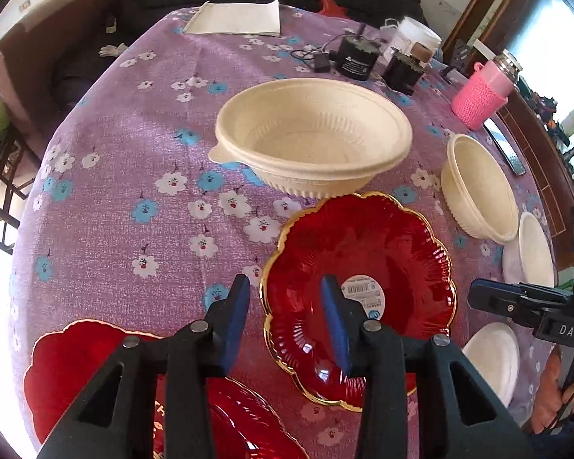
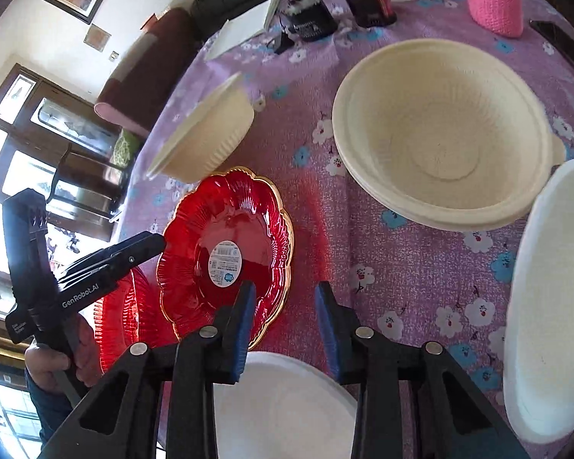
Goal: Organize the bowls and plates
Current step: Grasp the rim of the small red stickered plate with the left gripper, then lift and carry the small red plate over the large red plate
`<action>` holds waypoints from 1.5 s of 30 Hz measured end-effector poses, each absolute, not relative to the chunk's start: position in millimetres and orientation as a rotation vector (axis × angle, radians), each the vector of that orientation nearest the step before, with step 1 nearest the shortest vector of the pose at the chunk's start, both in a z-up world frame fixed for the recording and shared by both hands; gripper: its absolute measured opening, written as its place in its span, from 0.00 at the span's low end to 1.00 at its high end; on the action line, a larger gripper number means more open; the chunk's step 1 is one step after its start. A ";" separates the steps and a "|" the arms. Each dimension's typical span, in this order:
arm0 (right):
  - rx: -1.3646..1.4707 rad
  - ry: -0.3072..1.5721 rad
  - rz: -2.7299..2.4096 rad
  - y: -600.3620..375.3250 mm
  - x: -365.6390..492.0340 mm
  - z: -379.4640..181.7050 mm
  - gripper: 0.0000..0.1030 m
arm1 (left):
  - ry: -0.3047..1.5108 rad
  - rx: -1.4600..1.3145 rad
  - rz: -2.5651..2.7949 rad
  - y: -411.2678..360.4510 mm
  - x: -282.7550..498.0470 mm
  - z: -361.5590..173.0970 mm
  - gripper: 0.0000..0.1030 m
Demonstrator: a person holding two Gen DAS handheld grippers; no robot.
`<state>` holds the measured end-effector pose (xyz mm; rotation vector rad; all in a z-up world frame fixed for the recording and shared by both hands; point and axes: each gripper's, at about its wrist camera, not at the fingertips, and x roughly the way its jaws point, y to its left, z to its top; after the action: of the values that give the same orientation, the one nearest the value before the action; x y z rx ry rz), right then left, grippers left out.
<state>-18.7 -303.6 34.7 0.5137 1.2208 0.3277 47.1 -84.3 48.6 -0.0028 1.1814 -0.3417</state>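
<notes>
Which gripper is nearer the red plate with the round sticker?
Left. The left gripper straddles the red plate's near-left rim; the right gripper sits just off its other side, over the tablecloth.

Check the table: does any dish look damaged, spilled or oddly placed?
Nothing broken or spilled. One oddity: the red scalloped plate between the cream bowls still carries a round barcode sticker in its centre. Bowls and plates lie scattered, unstacked.

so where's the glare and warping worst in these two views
Left wrist view: blown-out white at the lower left edge; sun patches on the purple floral tablecloth; fisheye bends the table round. Right wrist view: the windows at left are overexposed; the gold-rimmed red glass plate throws a red glow on the cloth; the edges are stretched.
</notes>
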 end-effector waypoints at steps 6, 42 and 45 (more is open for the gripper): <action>0.492 1.251 0.331 -298.3 -10.1 32.5 0.29 | 1.210 -0.003 -0.341 -78.3 55.4 43.0 0.36; 0.575 1.098 0.297 -324.3 -36.7 68.2 0.13 | 1.078 -0.026 -0.437 -98.6 33.5 86.4 0.16; 0.582 1.080 0.310 -324.1 -39.2 75.3 0.13 | 1.064 -0.038 -0.436 -95.4 33.5 94.8 0.17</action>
<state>-39.2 -324.1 75.3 0.5823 1.0800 0.3102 33.5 -95.4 94.8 -0.0381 1.0640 -0.4358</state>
